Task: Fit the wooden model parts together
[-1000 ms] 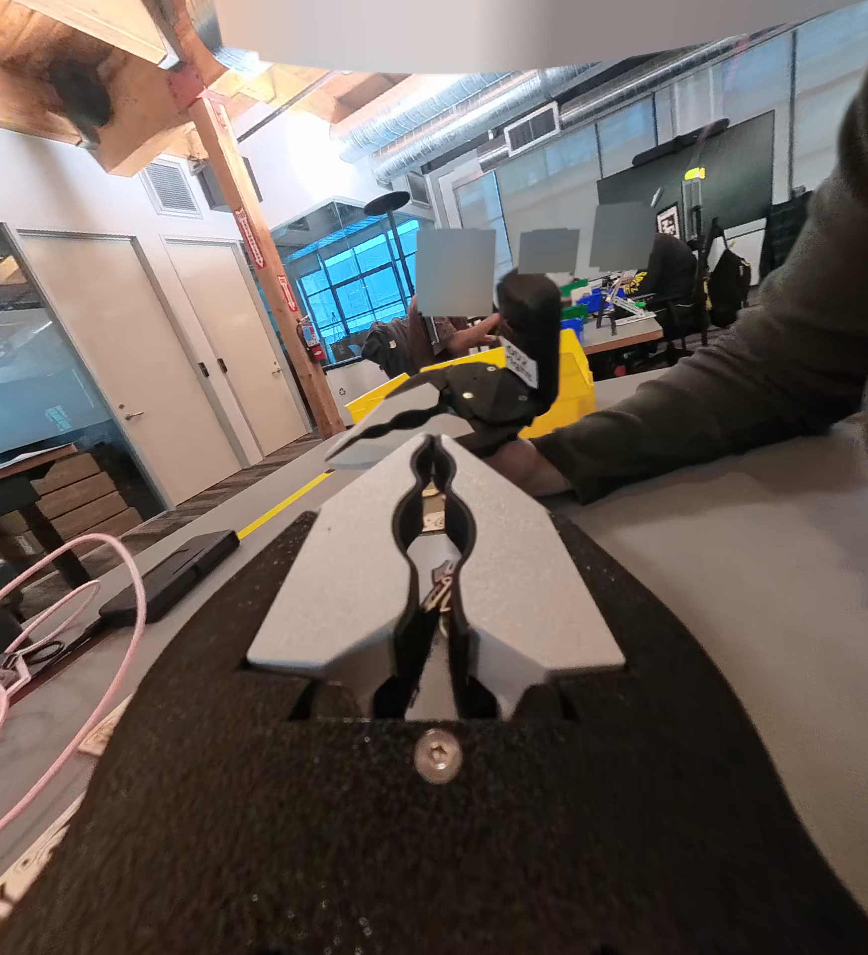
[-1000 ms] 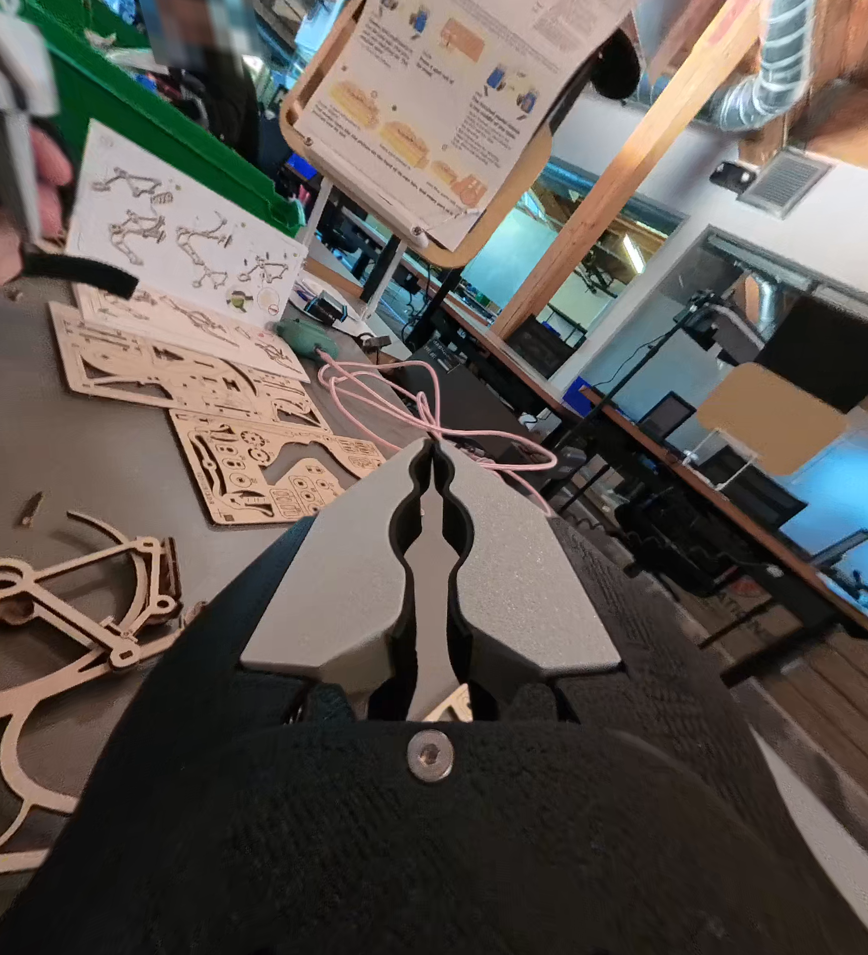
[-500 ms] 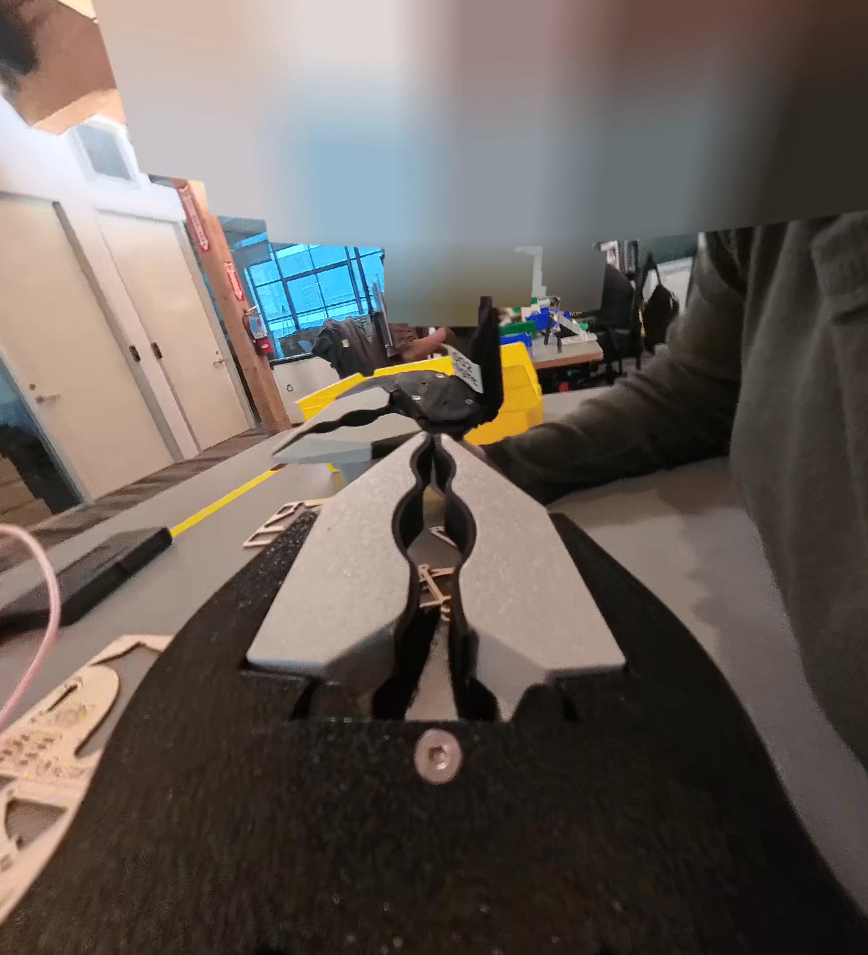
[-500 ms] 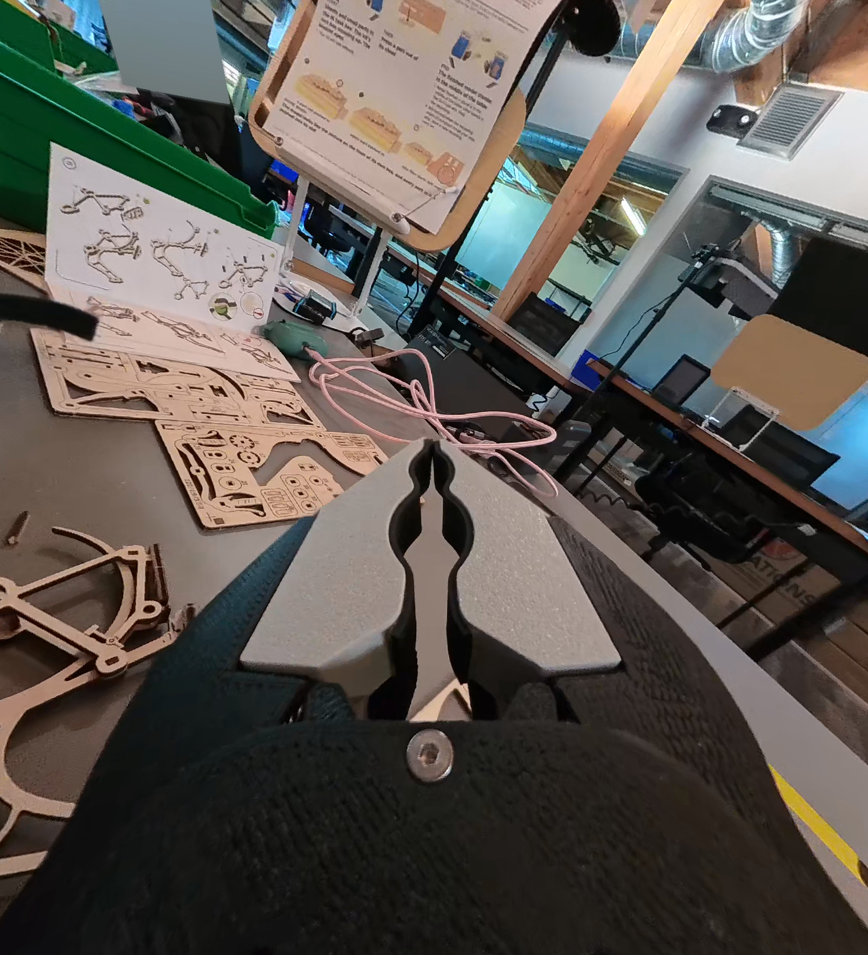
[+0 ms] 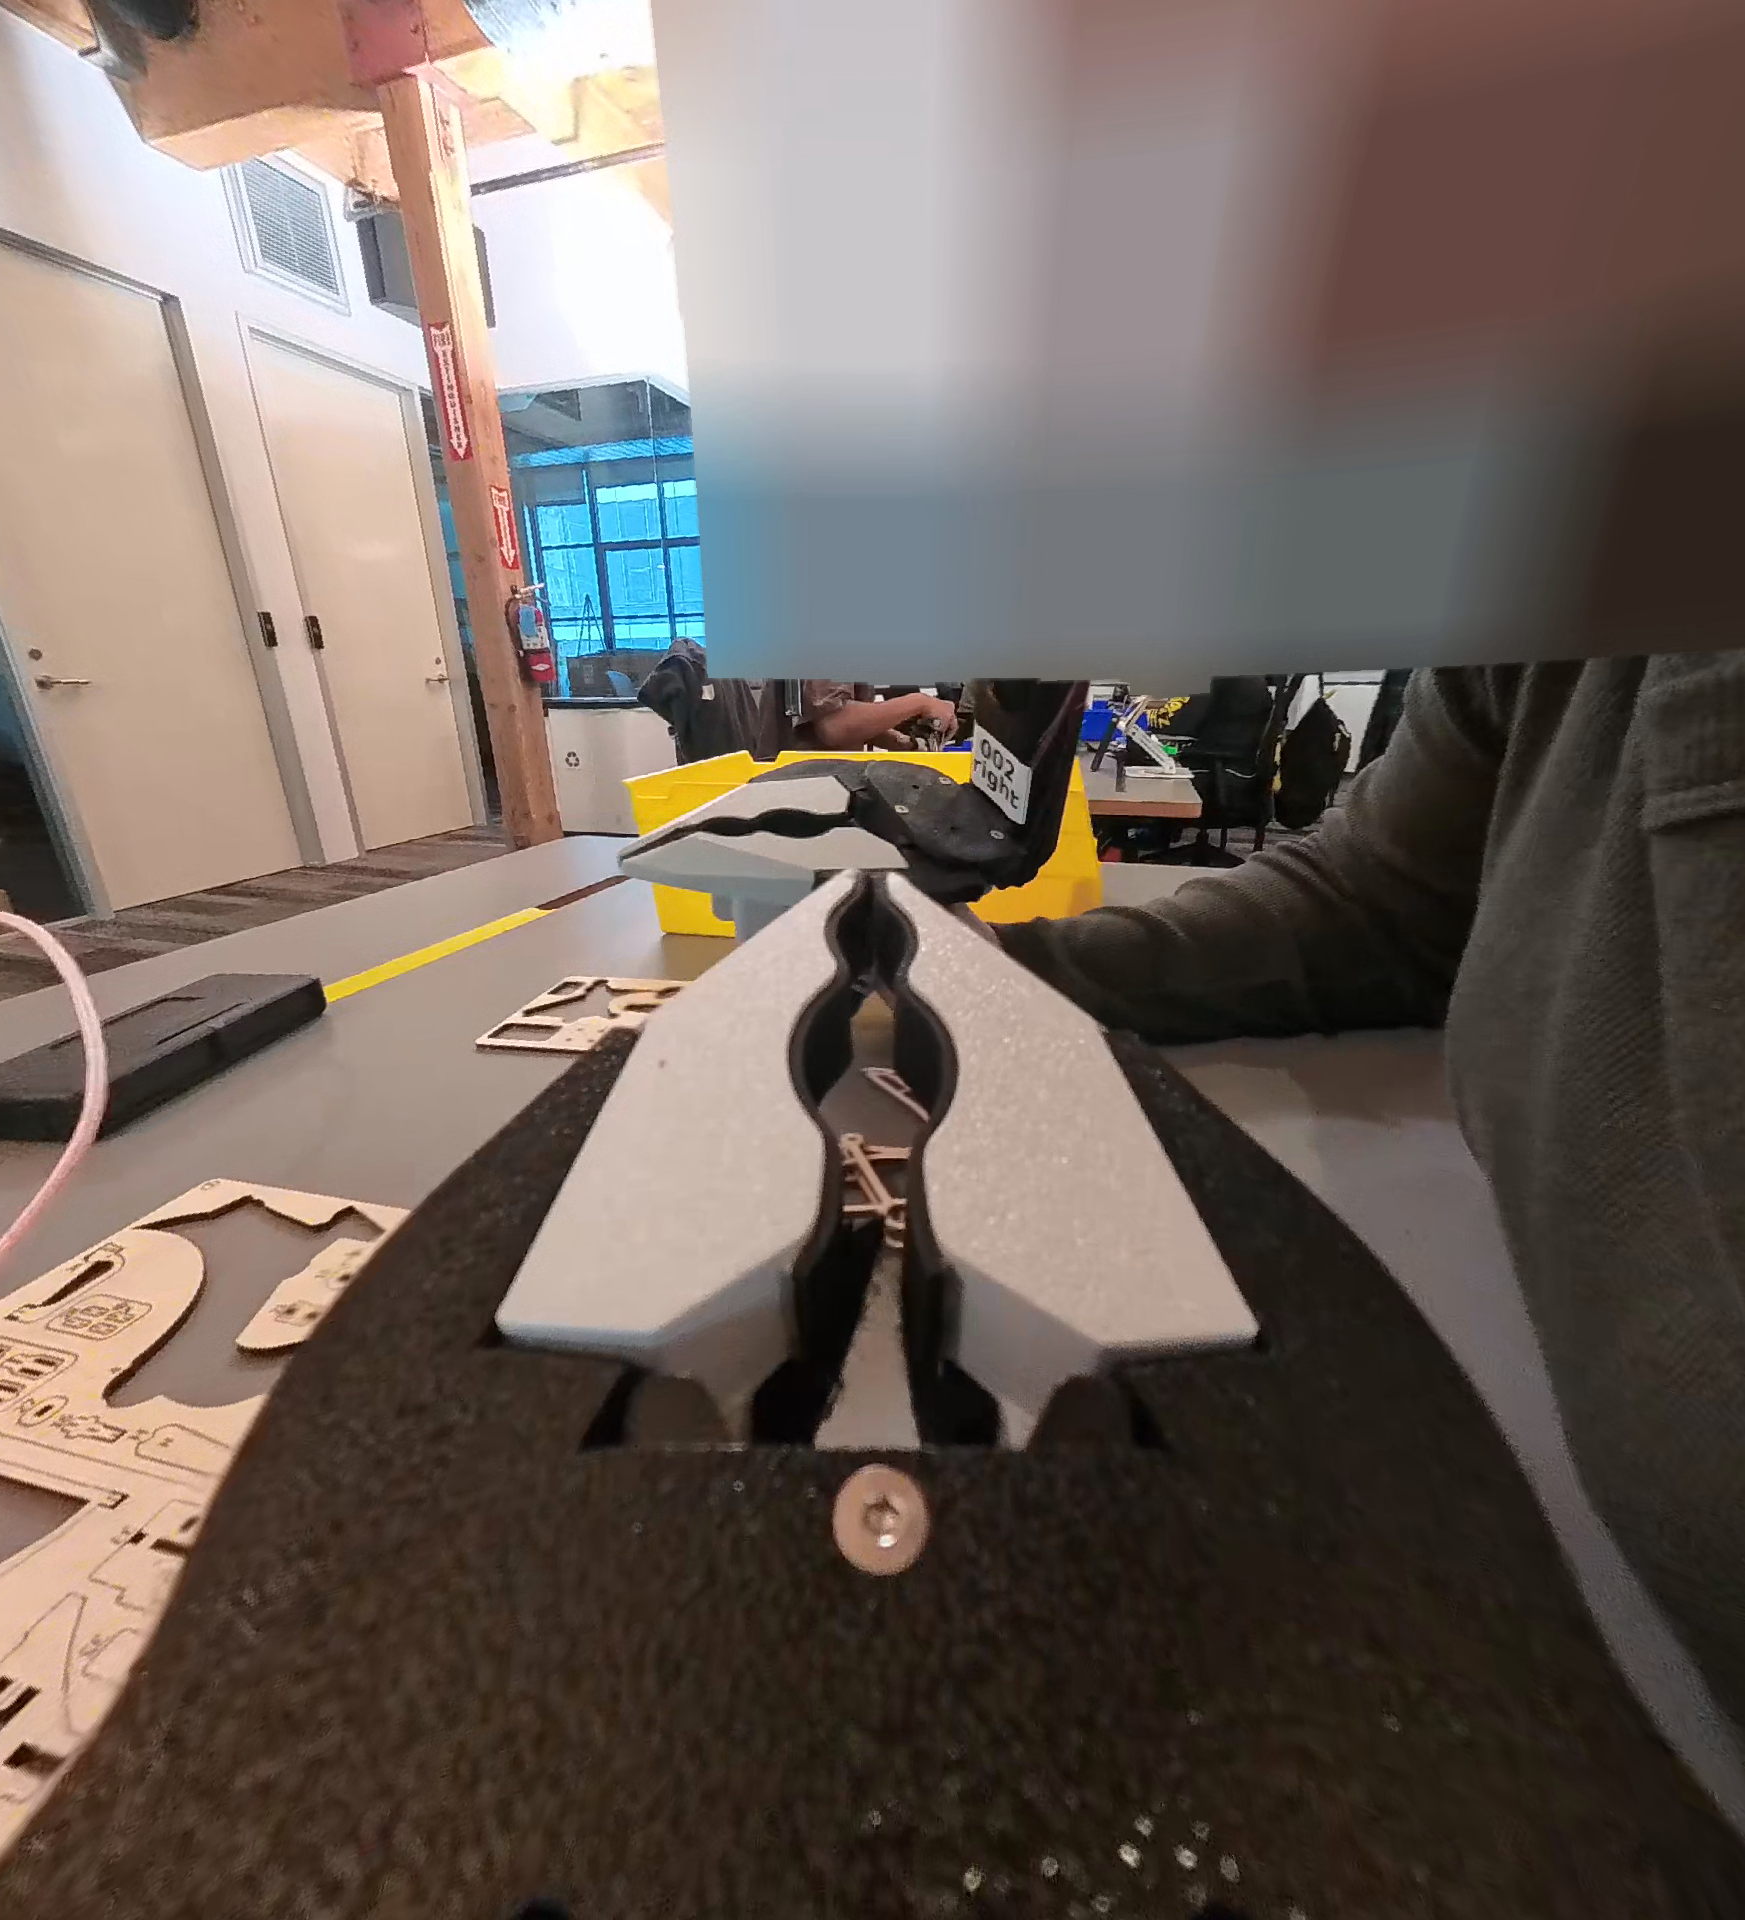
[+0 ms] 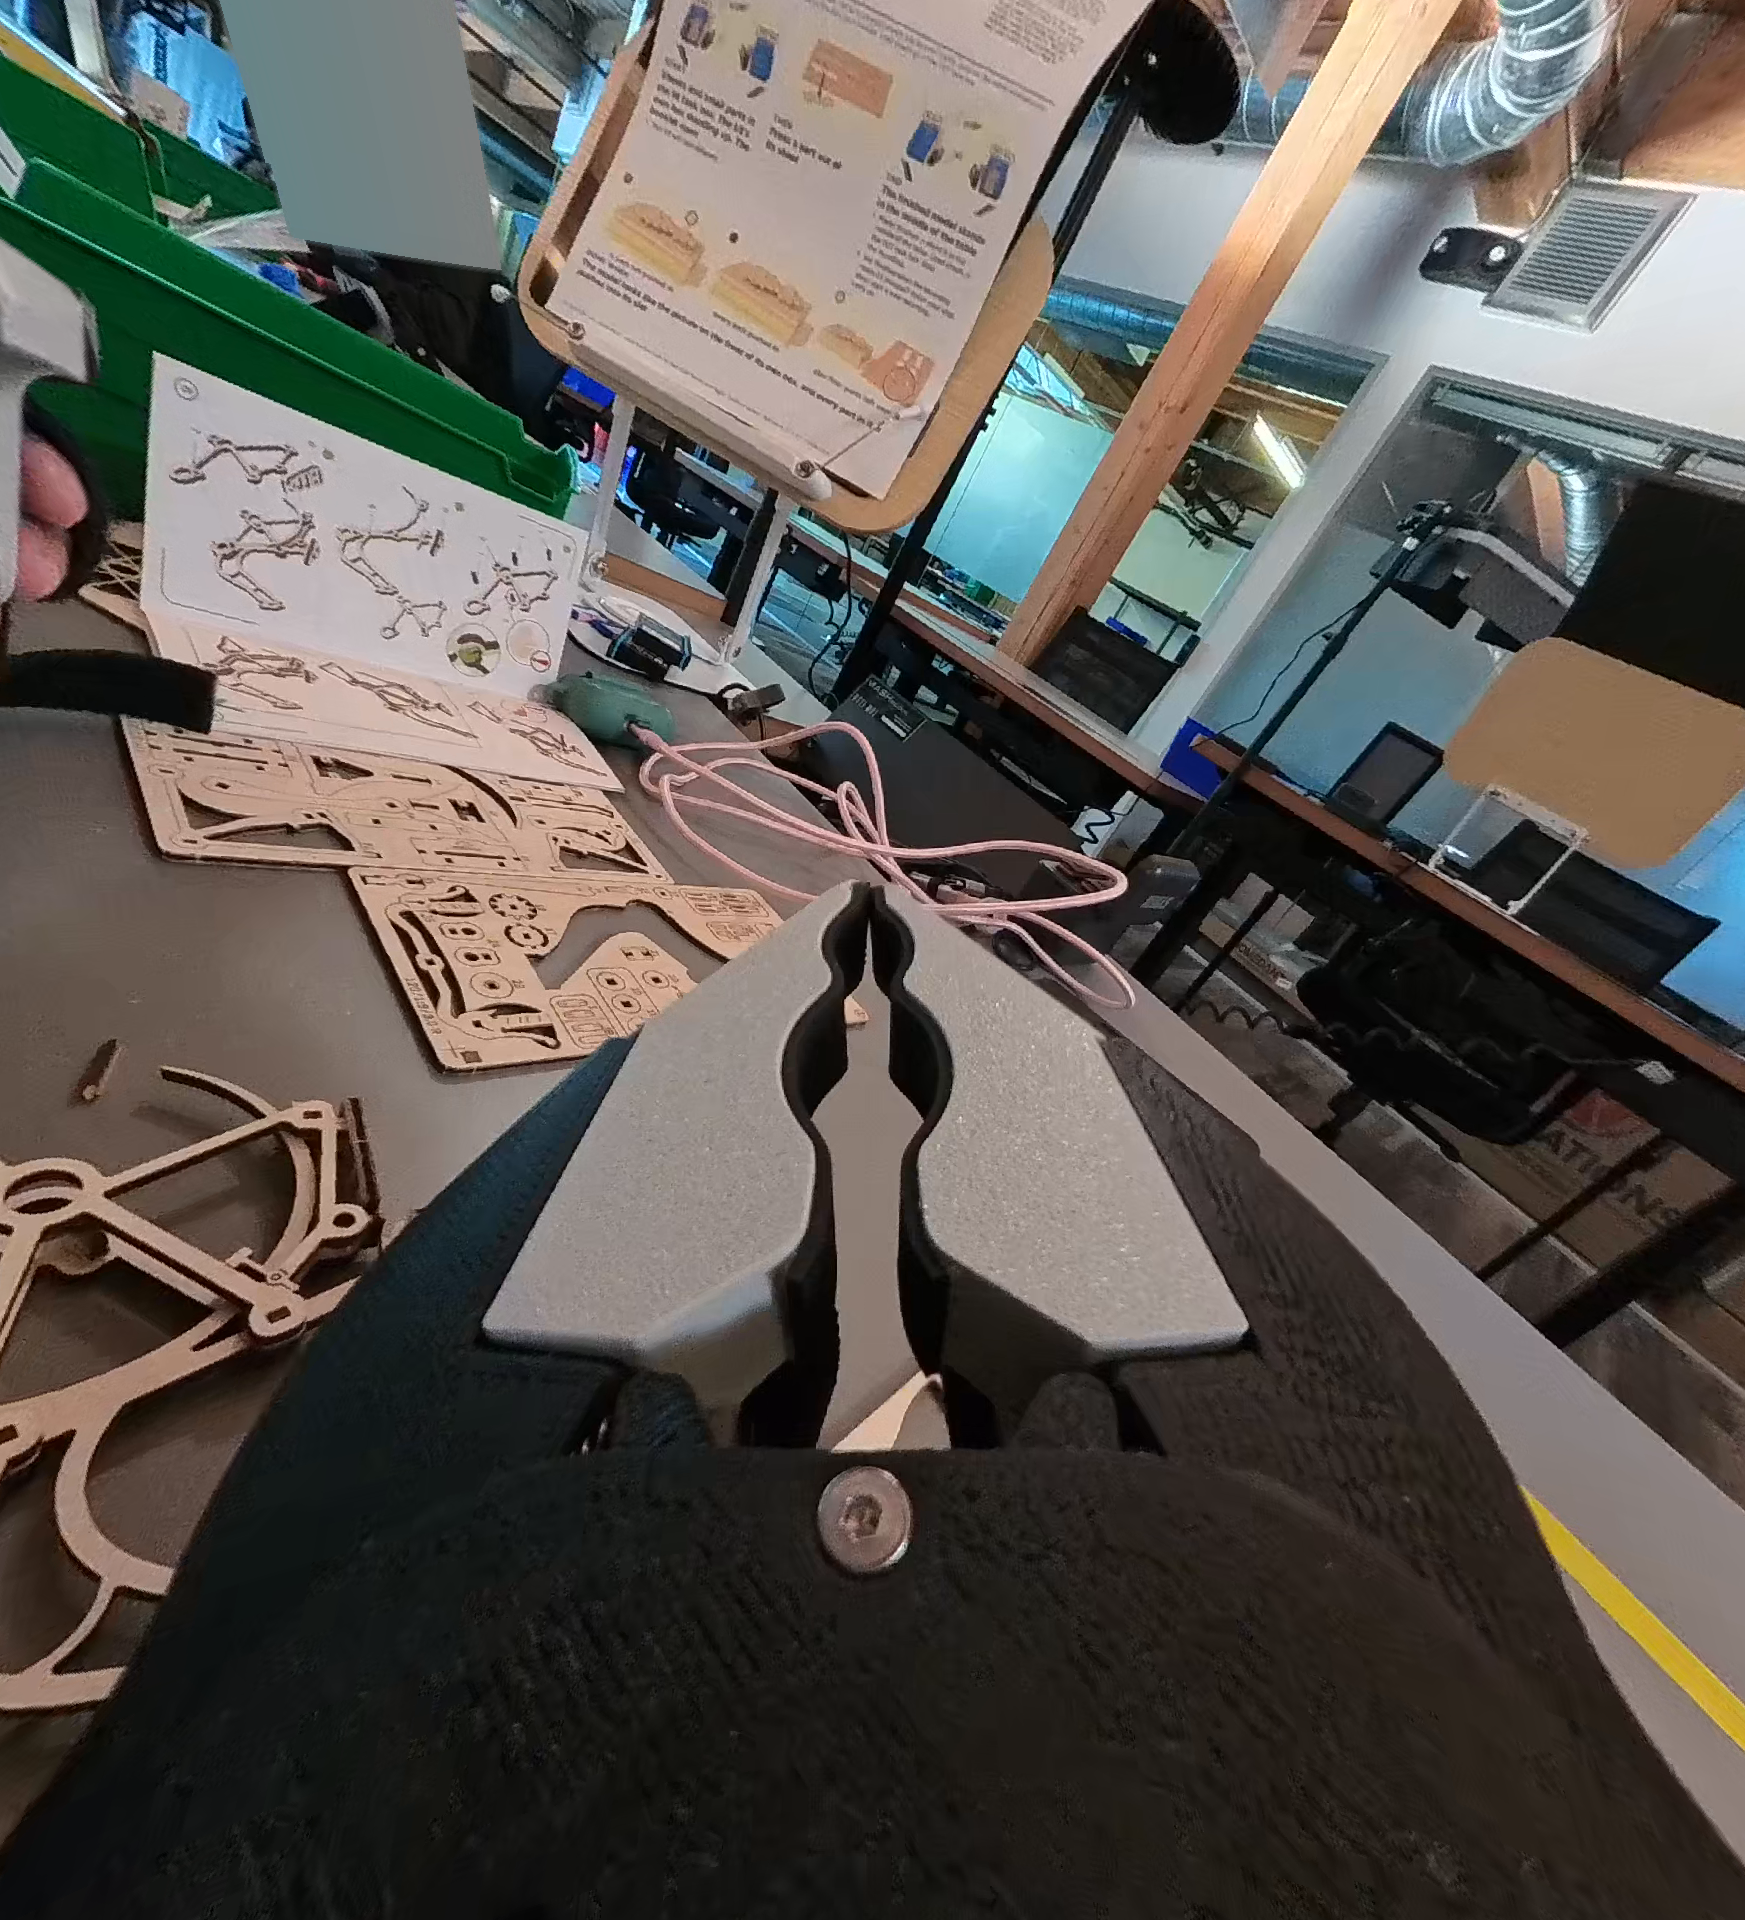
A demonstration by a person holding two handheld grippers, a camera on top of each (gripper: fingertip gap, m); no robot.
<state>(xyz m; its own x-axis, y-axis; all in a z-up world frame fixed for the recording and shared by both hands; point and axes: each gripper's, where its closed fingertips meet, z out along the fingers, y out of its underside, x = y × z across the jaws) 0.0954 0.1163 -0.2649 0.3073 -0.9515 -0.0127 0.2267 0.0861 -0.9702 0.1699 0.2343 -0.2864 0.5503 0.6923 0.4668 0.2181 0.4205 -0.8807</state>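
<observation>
My left gripper (image 5: 863, 883) is shut on a small pale wooden part (image 5: 873, 1184), which shows in the gap between the fingers. My right gripper (image 6: 866, 894) is shut. A pale sliver sits at the base of its gap, and I cannot tell what it is. The right gripper also shows in the left wrist view (image 5: 639, 850), lying low over the table just beyond my left tips. A wooden frame with an arc (image 6: 120, 1278) lies flat at the left. Punched wooden sheets (image 6: 535, 966) (image 5: 68, 1382) and an open instruction booklet (image 6: 348, 540) lie on the grey table (image 6: 68, 935).
A pink cable (image 6: 878, 842) and a black flat device (image 5: 130, 1049) lie near the table's edge, which is marked with yellow tape (image 6: 1657, 1631). A green bin (image 6: 224, 343), a yellow bin (image 5: 702, 790) and an instruction board on a stand (image 6: 806, 208) stand behind. A person's sleeve (image 5: 1263, 935) rests on the table. One gripper's finger ends stand about 15 cm off the other's.
The left wrist view has swung so that the wooden sheets now show at its lower left. A hand has come back into the left edge of the right wrist view. Both grippers stay shut.
</observation>
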